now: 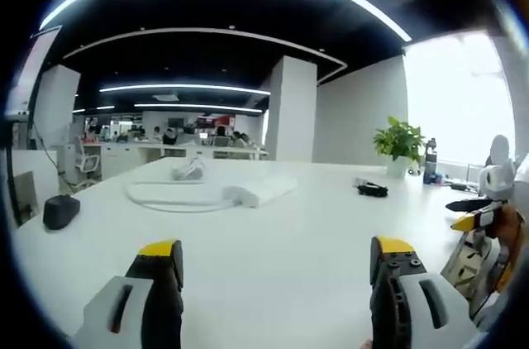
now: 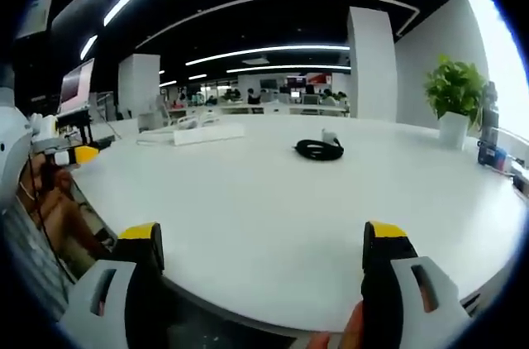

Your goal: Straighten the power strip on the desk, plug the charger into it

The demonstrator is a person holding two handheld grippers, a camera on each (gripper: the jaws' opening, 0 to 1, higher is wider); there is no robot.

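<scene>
Both grippers, left [image 1: 277, 262] and right [image 2: 263, 246], hover fingers released over the surface [image 2: 273, 208], power strip [image 1: 260, 190] and charger [image 2: 320, 149] untouched, lined up for approach.

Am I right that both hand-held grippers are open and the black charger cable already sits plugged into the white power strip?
Not quite: in the right gripper view the charger lies loose on the desk, apart from the power strip. Both hand-held grippers, left and right, are open.

On the desk [image 1: 273, 266]: one white power strip [image 1: 260, 190] at centre frame, one black coiled charger [image 2: 319, 149], one potted plant [image 2: 453, 101] upper right, one dark bottle [image 1: 430, 160], possibly one black mouse [image 1: 60, 210] at left.
</scene>
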